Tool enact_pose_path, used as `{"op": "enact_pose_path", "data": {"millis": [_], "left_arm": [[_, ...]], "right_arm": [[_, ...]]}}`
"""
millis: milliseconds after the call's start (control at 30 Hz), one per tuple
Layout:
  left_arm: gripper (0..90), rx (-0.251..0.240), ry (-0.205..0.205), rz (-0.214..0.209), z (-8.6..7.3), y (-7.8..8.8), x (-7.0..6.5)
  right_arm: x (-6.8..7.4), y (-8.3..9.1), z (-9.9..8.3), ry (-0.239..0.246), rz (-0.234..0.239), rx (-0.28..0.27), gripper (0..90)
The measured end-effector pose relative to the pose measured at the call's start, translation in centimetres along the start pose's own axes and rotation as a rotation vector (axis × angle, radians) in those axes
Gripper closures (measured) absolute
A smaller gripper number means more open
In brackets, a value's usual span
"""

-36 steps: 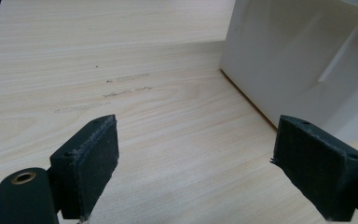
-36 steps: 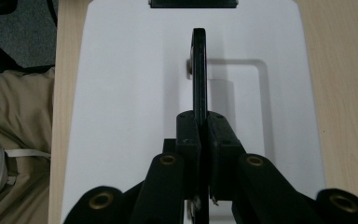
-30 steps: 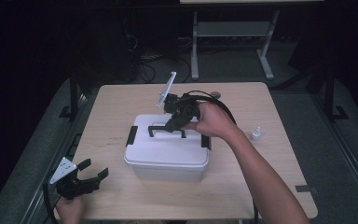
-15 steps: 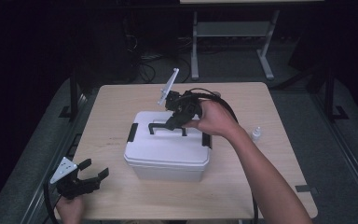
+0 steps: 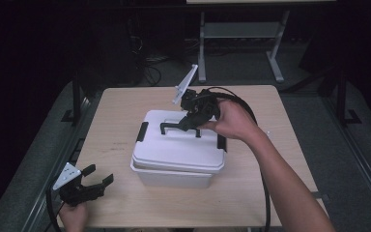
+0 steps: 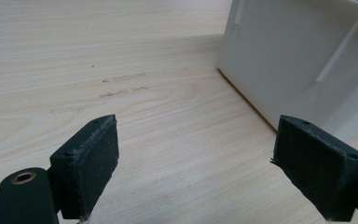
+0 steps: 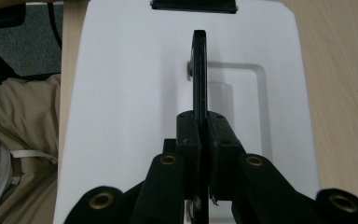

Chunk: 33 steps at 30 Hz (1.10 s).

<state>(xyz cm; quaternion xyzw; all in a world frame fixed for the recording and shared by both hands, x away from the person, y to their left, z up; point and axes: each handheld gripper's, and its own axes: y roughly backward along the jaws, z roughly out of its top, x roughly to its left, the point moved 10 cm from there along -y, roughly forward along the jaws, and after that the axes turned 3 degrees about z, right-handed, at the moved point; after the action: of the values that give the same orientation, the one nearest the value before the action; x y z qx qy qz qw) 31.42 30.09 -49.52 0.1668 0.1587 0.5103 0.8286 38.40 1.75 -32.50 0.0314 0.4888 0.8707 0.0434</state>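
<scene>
The wooden table (image 5: pixel 251 193) carries a white storage box (image 5: pixel 174 171) near its middle, and the box's white lid (image 5: pixel 178 145) sits tilted, lifted off the base on the person's left, where the rim of the base shows below it. Black latches (image 5: pixel 142 131) flank the lid on either side. A black handle (image 5: pixel 178 126) stands upright on top of the lid, and that is where the action sits. The right gripper (image 5: pixel 189 122) reaches in from the far right side of the box, its cable looping behind the hand, and its jaws are pinched tight on that handle. The right gripper view confirms it: the two black pads (image 7: pixel 189 135) squeeze the thin handle (image 7: pixel 199 70) edge-on, with the lid (image 7: pixel 121 93) spreading out white beneath and the recess under the handle just past the jaws.

Down at the near left corner of the table, the left gripper (image 5: pixel 94 181) rests low in the person's hand, well apart from the box. Its jaws stand wide with nothing between them. In the left gripper view the two pads (image 6: pixel 95 158) frame bare wood (image 6: pixel 121 70), and the white side wall of the box (image 6: pixel 298 60) rises at the upper right.
</scene>
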Motion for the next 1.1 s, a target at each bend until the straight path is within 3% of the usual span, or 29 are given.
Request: {"op": "enact_pose_path", "data": {"millis": [467,1100], "left_arm": [[13.0,0.000,-0.003,0.008,0.0,0.0,0.2],[13.0,0.007,-0.025,0.007,0.0,-0.1,-0.1]], "right_arm": [[0.3,3.5,-2.7,-0.036,-0.053,0.004,84.7],[1.0,5.8,-6.2,-0.077,-0.095,-0.010,84.7]]}}
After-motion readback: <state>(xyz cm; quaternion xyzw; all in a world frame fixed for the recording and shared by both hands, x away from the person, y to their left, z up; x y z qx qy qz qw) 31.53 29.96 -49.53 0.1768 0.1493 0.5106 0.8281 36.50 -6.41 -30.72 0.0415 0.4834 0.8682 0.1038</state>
